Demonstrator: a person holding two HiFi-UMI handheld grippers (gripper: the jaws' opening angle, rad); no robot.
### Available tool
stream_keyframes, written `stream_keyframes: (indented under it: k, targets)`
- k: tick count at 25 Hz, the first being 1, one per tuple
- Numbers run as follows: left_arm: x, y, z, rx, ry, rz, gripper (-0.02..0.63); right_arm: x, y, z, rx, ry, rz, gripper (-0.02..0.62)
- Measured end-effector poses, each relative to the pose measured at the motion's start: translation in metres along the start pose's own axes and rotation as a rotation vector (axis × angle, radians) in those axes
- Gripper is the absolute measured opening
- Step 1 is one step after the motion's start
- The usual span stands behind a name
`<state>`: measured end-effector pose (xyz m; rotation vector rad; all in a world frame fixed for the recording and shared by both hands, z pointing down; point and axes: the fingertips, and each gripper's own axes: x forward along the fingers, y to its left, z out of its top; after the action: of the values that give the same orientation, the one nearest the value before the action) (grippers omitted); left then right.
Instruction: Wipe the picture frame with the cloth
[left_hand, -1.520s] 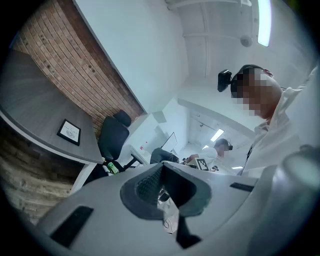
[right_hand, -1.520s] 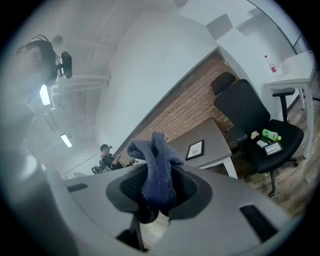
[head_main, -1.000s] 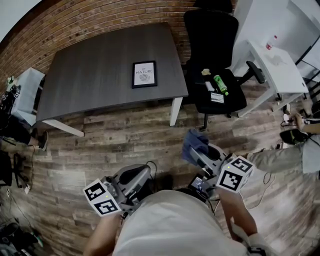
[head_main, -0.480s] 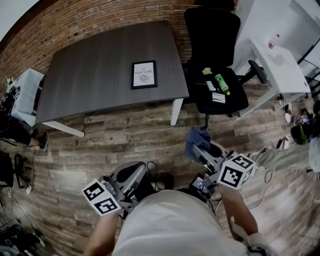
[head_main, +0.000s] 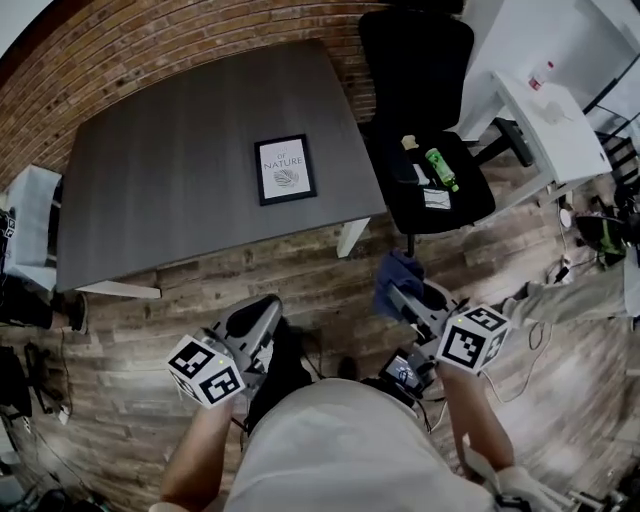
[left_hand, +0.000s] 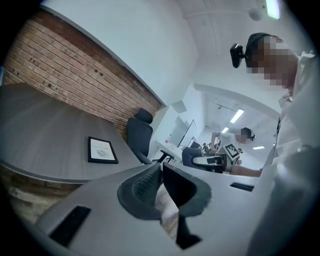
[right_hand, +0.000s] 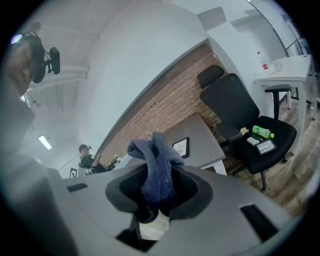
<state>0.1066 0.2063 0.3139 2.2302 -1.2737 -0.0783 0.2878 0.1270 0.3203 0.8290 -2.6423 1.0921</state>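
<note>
a dark grey tabletop (head_main: 170, 150) stands on a wood-plank floor (head_main: 300, 262) by a brick wall (head_main: 150, 45), with a black office chair (head_main: 425, 110) to its right. the picture frame (head_main: 285, 169) lies flat near the tabletop's near edge, long axis pointing toward the wall. the right hand-held gripper (head_main: 393, 290) is clenched on the blue cloth (head_main: 397, 270). the left hand-held gripper (head_main: 267, 306) is closed and empty, and is nearer the tabletop than a second ago.

Picture frame (head_main: 285, 169) flat on table (head_main: 180, 150); blue cloth (head_main: 393, 276) (bunched) in right claw (head_main: 404, 299)

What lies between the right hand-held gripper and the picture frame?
Head view: only wooden floor, then bare table, up to the picture frame.
</note>
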Motion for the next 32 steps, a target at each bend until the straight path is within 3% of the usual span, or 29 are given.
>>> stream_keyframes:
  k: [6, 11, 14, 18, 24, 32]
  targets:
    - [0.035, 0.102, 0.028, 0.078, 0.125, -0.013, 0.009, 0.074, -0.006, 0.019, 0.014, 0.021, -0.102, 0.117]
    - [0.064, 0.174, 0.029, 0.133, 0.224, -0.003, 0.02, 0.132, -0.013, 0.028, 0.017, 0.043, -0.179, 0.117]
    - [0.083, 0.203, 0.028, 0.159, 0.271, 0.009, 0.091, 0.16, -0.018, 0.038, 0.009, 0.056, -0.209, 0.117]
    - [0.104, 0.22, 0.024, 0.172, 0.319, -0.01, 0.092, 0.192, -0.027, 0.05, -0.014, 0.097, -0.235, 0.117]
    - [0.14, 0.234, 0.016, 0.206, 0.374, 0.0, 0.083, 0.24, -0.056, 0.074, -0.051, 0.187, -0.229, 0.117]
    - [0.188, 0.279, 0.012, 0.196, 0.424, 0.14, 0.015, 0.332, -0.09, 0.094, -0.105, 0.375, -0.121, 0.117]
